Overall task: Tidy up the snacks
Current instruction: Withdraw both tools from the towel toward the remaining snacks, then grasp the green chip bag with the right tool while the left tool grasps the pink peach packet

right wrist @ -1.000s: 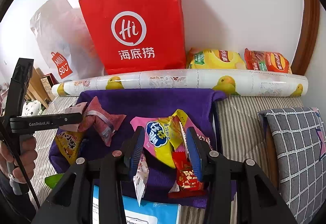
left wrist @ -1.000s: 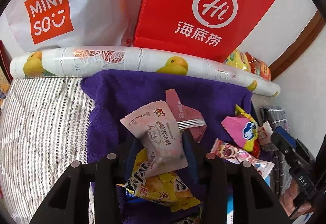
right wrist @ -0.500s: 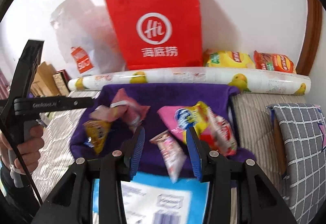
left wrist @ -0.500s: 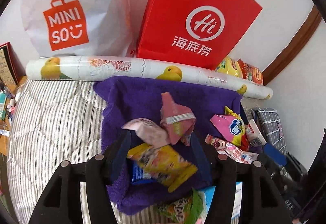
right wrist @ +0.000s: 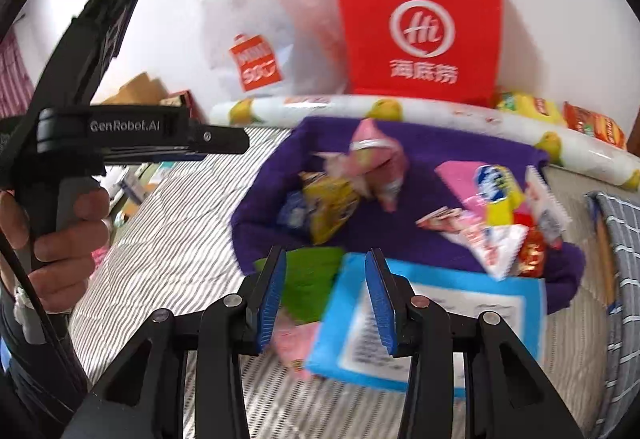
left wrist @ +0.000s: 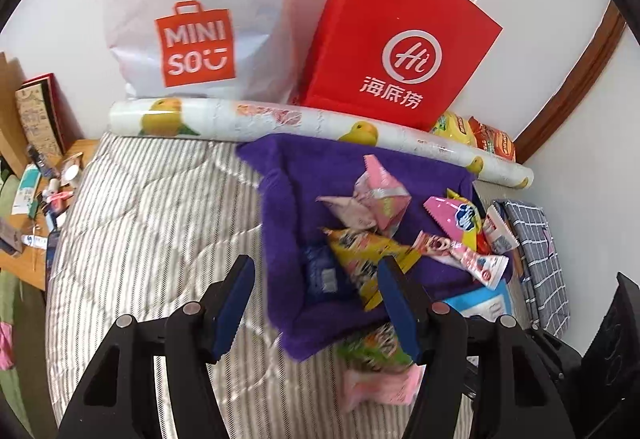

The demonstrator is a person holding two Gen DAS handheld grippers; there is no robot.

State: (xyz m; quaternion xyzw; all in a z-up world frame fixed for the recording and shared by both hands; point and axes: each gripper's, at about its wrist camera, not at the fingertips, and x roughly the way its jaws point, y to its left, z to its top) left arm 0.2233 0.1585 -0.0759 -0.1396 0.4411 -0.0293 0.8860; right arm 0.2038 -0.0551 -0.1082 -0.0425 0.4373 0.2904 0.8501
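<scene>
Several snack packets lie on a purple towel [left wrist: 288,175]: two pink ones [left wrist: 376,191], a yellow one [left wrist: 360,251] and a pink-and-yellow one [left wrist: 456,215]. My left gripper [left wrist: 316,271] hovers above the towel's near-left part. Its jaws are opening and nothing is pressed between them. My right gripper [right wrist: 325,255] is open over a green packet [right wrist: 312,279] and a blue box [right wrist: 432,319] at the towel's [right wrist: 440,143] front edge, gripping neither. In the right wrist view, a hand [right wrist: 68,235] holds the left gripper's handle at far left.
A red paper bag [left wrist: 400,51] and a white Miniso bag [left wrist: 200,19] stand against the wall behind a duck-print roll [left wrist: 280,119]. Chip bags [right wrist: 560,115] lie at the back right. A grey checked pillow [left wrist: 536,247] is on the right, striped bedding [left wrist: 152,219] and a cluttered desk [left wrist: 36,199] on the left.
My left gripper has let go of the pale pink packet, which now lies on the towel, and has pulled back and up. My right gripper has drawn back to the towel's front edge.
</scene>
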